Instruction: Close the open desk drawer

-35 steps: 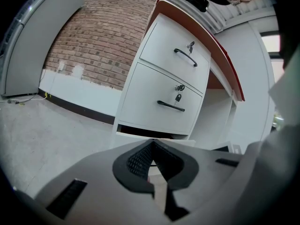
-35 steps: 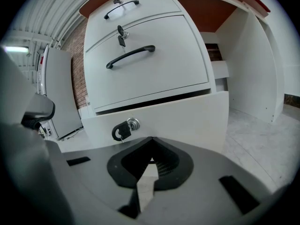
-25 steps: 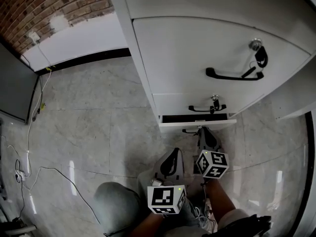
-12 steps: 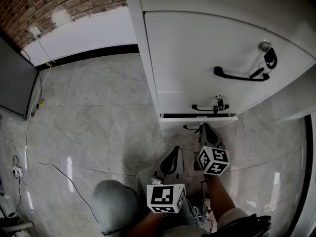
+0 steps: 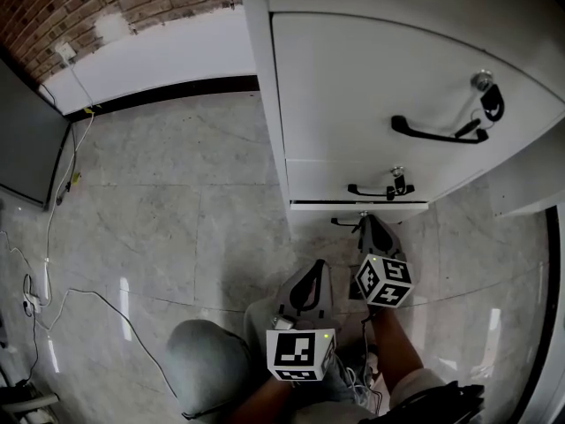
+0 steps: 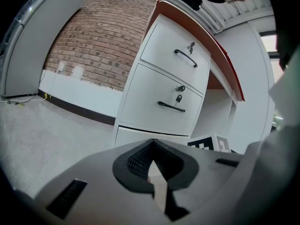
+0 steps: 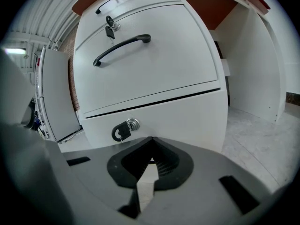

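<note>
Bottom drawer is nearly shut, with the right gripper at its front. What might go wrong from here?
1. The bottom drawer stands slightly proud of the drawer above it, so a push that ends early may leave it ajar.
2. The right gripper, jaws shut, sits close to the key in that drawer's lock and might knock it.

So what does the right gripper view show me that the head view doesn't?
Only the right gripper view: the bottom drawer's lock, and the thin dark gap above that drawer. Only the head view: the left tool, the person's knee and the floor cables. Both: the right tool at the bottom drawer, and the black handles above.
</note>
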Demonstrator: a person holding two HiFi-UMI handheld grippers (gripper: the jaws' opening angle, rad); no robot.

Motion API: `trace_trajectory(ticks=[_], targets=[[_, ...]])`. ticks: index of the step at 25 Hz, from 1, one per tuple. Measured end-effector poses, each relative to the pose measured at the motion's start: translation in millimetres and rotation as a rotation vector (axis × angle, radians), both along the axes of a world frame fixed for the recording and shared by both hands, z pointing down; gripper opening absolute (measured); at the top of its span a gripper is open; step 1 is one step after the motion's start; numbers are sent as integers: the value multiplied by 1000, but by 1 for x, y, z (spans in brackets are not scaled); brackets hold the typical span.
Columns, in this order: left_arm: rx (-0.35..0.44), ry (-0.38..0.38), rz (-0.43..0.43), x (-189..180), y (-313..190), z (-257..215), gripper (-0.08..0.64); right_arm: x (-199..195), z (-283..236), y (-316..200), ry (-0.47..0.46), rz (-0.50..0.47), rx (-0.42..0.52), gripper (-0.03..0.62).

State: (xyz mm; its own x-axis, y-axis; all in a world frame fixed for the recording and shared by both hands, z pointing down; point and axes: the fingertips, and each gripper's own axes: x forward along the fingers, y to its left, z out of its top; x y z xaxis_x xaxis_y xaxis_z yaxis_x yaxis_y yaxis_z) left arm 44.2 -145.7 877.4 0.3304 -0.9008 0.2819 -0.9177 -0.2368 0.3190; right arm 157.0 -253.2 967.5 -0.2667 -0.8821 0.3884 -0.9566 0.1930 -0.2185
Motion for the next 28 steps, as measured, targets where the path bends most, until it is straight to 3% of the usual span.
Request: trace_trajectory(ticks=[28], targets=[[-11,0,-6,-1,-3,5,-3,-2,1,-18,-12,15,20,-2]])
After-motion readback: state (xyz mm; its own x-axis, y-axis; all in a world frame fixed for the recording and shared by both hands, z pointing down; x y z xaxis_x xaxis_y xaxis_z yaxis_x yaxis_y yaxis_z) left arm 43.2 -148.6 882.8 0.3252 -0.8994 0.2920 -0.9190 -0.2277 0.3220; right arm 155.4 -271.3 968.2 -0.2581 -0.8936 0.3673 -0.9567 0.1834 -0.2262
